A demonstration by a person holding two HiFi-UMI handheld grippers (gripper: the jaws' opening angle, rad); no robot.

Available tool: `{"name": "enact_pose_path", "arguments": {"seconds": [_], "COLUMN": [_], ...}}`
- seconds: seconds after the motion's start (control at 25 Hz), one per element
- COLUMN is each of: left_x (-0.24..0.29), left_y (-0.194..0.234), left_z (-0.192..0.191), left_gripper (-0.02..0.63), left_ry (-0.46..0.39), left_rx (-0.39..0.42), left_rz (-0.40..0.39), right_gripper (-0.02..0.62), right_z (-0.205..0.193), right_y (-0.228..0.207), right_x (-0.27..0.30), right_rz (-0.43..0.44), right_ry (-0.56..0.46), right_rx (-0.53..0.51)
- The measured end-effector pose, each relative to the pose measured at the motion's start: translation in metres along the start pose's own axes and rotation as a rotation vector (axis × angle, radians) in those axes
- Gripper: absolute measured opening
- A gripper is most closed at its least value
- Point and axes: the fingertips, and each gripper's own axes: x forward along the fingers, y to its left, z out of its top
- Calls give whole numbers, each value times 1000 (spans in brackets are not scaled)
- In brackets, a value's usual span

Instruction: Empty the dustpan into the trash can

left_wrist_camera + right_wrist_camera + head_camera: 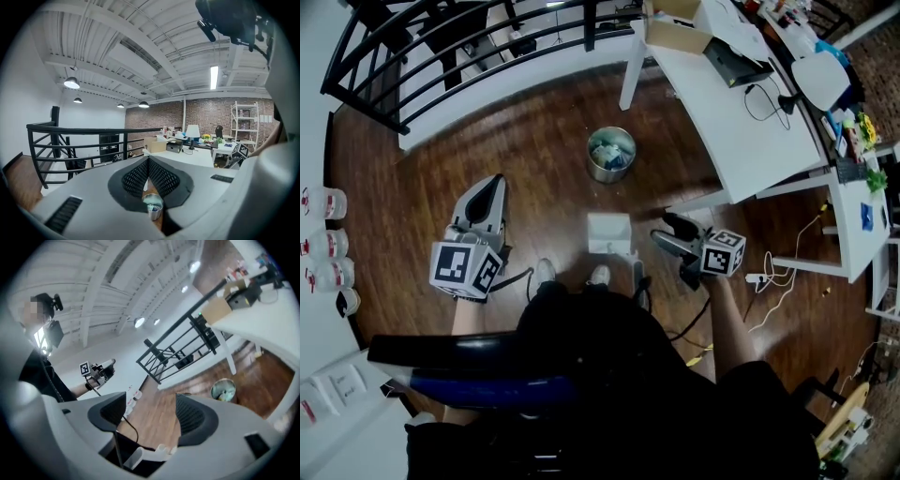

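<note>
A round metal trash can (611,153) with waste inside stands on the wooden floor ahead of me. It also shows in the left gripper view (153,205) and the right gripper view (223,390). A white dustpan (608,232) lies on the floor just in front of the person's shoes, between the two grippers. My left gripper (494,185) is held at the left, shut and empty, pointing toward the can. My right gripper (665,232) hangs right of the dustpan, jaws open, nothing between them. From the right gripper (150,413) the dustpan (136,456) appears low, below the jaws.
A white desk (741,112) with a cardboard box (675,33) stands at the right of the can. A black railing (441,47) runs along the back. Cables (778,272) lie on the floor at right. Bottles (323,246) stand at far left.
</note>
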Motion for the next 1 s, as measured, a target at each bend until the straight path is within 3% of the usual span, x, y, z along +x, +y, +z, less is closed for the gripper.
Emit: {"name": "enact_pose_path", "arguments": {"seconds": [0.24,0.36,0.6,1.0], "left_x": [0,4,4,2], "left_y": [-22,-26,-35,-34], "left_z": [17,19,25,25], "left_gripper": [6,6,6,6], "left_ry": [-32,-39,-48,-48], "left_rx": [55,70,74,78], "left_rz": [-30,-37,-55,-46], "right_gripper": [341,341,341,341], "right_z": [72,100,123,110], "right_y": [65,82,105,107], "right_x": [-19,-28,-38,-13], "right_rz": [-65,-110,-108,-93], "right_ry": [-215,-284,-327,-247], "right_rx": [-302,-390,-446,-461]}}
